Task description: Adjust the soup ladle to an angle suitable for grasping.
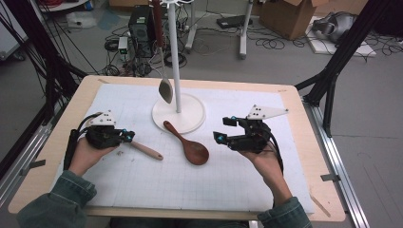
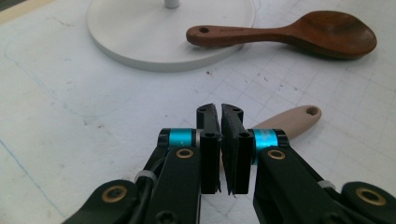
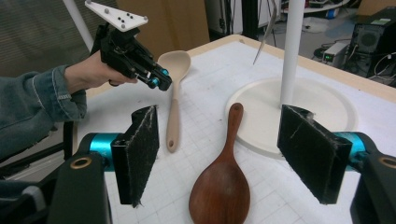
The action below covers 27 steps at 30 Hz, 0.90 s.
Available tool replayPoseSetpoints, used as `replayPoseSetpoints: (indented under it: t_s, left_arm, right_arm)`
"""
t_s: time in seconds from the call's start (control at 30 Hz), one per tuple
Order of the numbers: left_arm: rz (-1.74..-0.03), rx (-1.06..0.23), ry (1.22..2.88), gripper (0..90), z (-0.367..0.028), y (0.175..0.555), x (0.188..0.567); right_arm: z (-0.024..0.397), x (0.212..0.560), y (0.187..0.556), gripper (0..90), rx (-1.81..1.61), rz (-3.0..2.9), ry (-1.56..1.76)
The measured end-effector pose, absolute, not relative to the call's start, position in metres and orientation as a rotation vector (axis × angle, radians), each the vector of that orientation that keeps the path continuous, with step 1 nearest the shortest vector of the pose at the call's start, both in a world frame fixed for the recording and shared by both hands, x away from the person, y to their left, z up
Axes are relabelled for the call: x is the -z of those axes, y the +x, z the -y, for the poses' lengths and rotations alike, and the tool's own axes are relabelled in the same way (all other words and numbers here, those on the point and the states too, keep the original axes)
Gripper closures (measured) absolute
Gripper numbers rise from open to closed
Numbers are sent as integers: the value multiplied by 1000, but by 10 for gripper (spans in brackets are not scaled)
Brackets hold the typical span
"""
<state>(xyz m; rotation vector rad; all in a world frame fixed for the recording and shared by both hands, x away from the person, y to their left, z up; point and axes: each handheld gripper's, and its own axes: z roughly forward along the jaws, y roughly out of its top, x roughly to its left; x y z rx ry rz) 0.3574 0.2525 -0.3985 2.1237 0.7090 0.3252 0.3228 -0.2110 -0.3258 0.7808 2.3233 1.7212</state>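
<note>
A beige wooden spoon (image 1: 147,151) lies flat on the white mat, bowl toward the left edge. My left gripper (image 2: 220,116) hovers low over its neck with the jaws shut and nothing between the pads; the beige handle (image 2: 292,121) shows from under its right jaw. The right gripper view shows that gripper (image 3: 159,80) just beside the beige spoon (image 3: 173,112). A dark brown spoon (image 1: 187,145) rests with its handle tip on the stand's base. My right gripper (image 1: 224,129) stands open to the right of it, with the dark spoon's bowl (image 3: 222,186) on the mat between its pads (image 3: 137,154), untouched.
A white stand with a round base (image 1: 190,118) and a tall pole (image 1: 175,57) stands mid-table at the back. A metal spoon (image 1: 165,90) hangs from it above the base. The gridded mat (image 1: 237,190) covers most of the wooden table; the floor beyond holds cables and boxes.
</note>
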Motion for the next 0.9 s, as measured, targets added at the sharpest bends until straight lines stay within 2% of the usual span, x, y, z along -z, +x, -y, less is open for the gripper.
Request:
replayPoseSetpoints:
  t_s: [0.73,0.9]
  left_arm:
    - [-650,-261,2227,876,-238,363,413]
    - [-683,-300,2219,874,-237,367,416]
  right_arm:
    - [215,339,315,291,-1689,-2344,794]
    - [216,341,314,290,-1682,-2349,811]
